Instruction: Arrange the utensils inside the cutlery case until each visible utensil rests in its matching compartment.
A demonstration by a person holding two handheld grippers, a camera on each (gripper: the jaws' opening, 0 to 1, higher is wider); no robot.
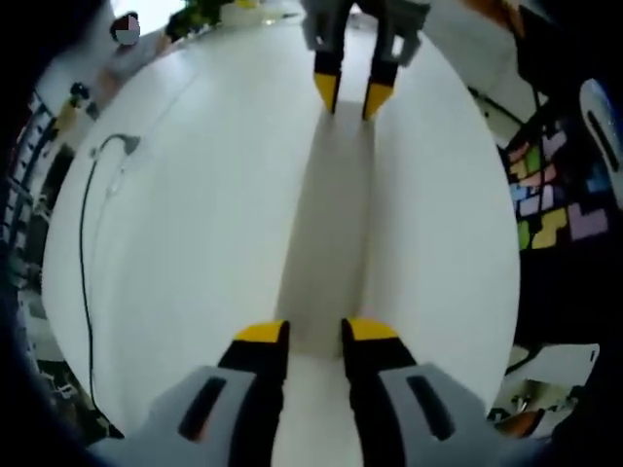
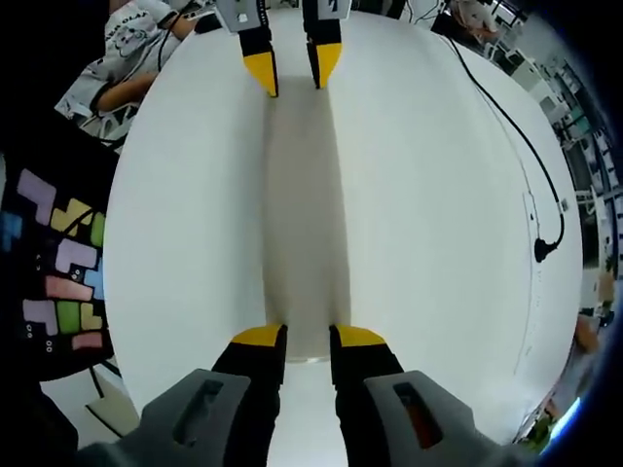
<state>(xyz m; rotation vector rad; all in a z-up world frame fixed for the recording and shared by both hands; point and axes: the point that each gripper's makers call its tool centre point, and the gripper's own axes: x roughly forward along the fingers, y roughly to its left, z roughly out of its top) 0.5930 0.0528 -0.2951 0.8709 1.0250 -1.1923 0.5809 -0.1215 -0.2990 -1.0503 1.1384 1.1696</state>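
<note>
A long, narrow white case (image 1: 326,224) stretches over the white round table (image 1: 195,243) between my two grippers. My left gripper (image 1: 316,331) has one end of the case between its yellow-tipped jaws. At the far end, my right gripper (image 1: 350,92) faces it with its jaws on the other end. The right gripper view mirrors this: the right gripper (image 2: 307,336) holds the near end of the case (image 2: 304,214) and the left gripper (image 2: 292,68) holds the far end. I cannot make out any utensils or compartments on the pale surface.
A black cable (image 1: 86,253) runs along one side of the table and ends in a plug (image 2: 538,250). A dark mat with coloured block shapes (image 2: 63,263) lies on the floor beyond the table edge. A seated person's arm (image 2: 136,49) rests at the table's rim.
</note>
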